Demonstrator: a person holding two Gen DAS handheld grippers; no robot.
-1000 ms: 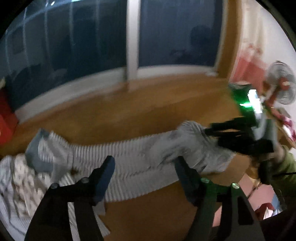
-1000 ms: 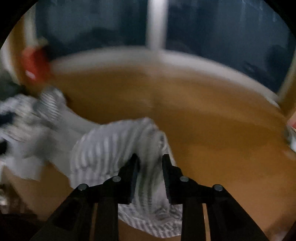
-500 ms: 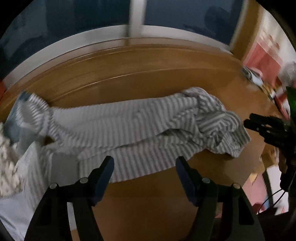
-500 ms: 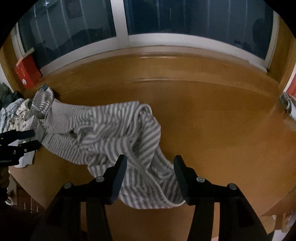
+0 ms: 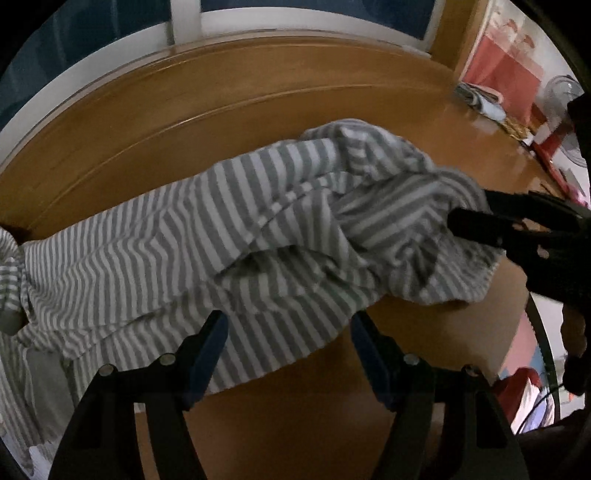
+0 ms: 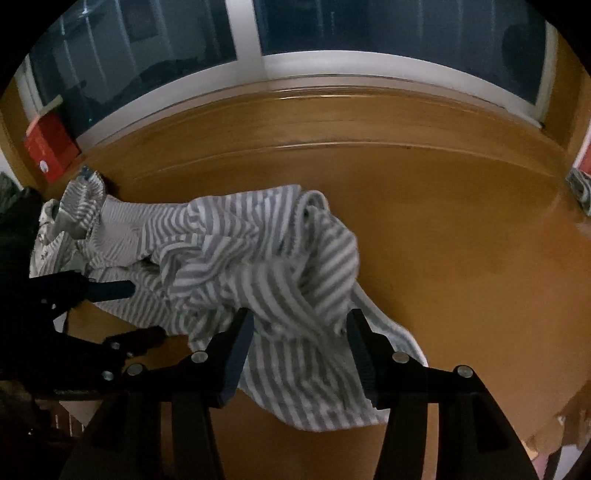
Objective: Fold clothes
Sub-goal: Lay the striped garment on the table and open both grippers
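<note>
A grey-and-white striped garment [image 5: 229, 236] lies crumpled lengthwise across the wooden table [image 5: 258, 110], bunched up at its right end [image 6: 295, 266]. My left gripper [image 5: 289, 325] hangs open just over the garment's near hem, and nothing sits between its blue pads. My right gripper [image 6: 300, 321] is open above the bunched end, the cloth lying loose under its fingers. In the left wrist view the right gripper [image 5: 469, 212] comes in from the right with its tips against the bunched folds. The left gripper [image 6: 136, 312] shows at the left edge of the right wrist view.
More clothes [image 6: 44, 229] are heaped at the table's left end beside a red box [image 6: 50, 147]. A folded cloth [image 5: 480, 99] and a fan [image 5: 565, 96] stand at the far right. A dark window [image 6: 332, 29] runs behind the table. The table's front edge is just below the grippers.
The right gripper, shut on the striped cloth a second ago, has opened and the cloth has dropped onto the table. The left gripper has come down closer to the garment.
</note>
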